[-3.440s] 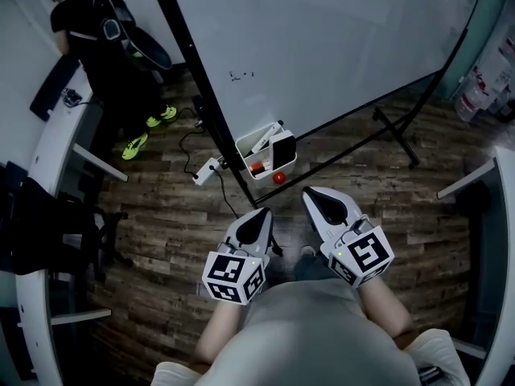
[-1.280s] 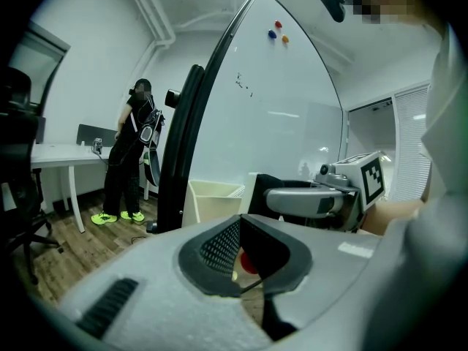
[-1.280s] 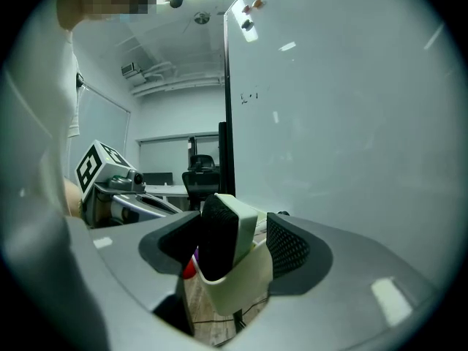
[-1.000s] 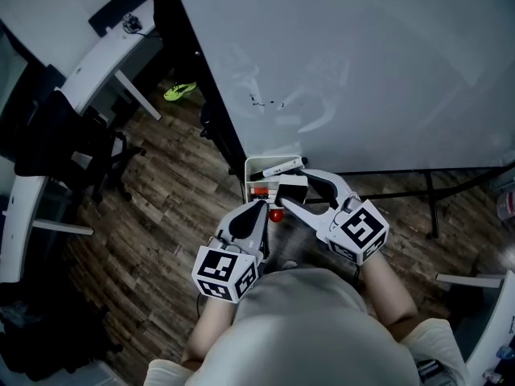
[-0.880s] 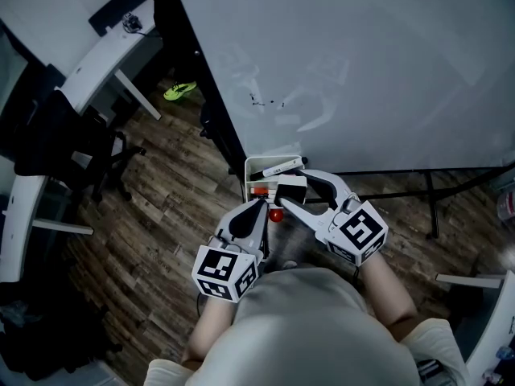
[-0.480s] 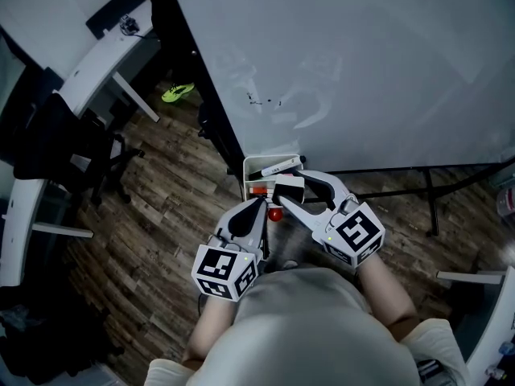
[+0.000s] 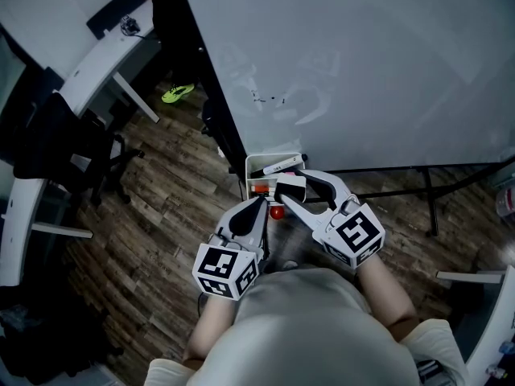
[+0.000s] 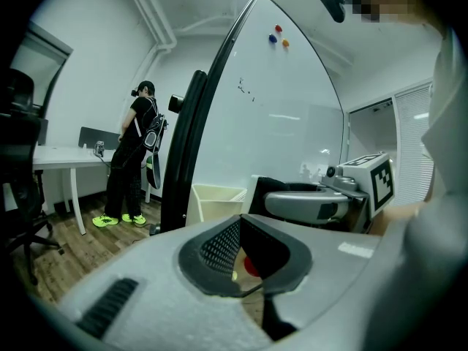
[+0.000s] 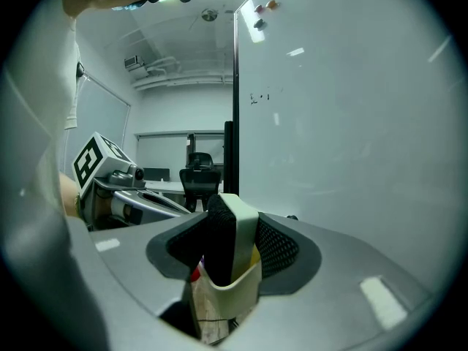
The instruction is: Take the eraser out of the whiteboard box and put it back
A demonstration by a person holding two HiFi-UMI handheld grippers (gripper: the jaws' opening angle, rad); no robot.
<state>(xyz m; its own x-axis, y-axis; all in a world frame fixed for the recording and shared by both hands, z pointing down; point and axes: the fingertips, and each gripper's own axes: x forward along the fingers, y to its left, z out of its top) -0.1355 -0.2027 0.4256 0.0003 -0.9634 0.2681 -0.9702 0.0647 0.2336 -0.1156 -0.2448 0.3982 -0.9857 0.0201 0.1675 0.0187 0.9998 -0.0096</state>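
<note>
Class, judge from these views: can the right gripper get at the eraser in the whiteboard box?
Very likely yes. The right gripper straddles the eraser, which stands upright in the whiteboard box; its jaws have just been closing and their pads seem to touch it. Nothing blocks the way.

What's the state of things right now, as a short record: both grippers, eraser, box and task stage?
right gripper: jaws have just been closing; pads now press on the eraser
left gripper: shut, nothing between its jaws, held near the box
eraser: upright, lower end inside the whiteboard box
whiteboard box: at the lower edge of the whiteboard; also holds a white marker
stage: eraser gripped, not yet lifted out
</note>
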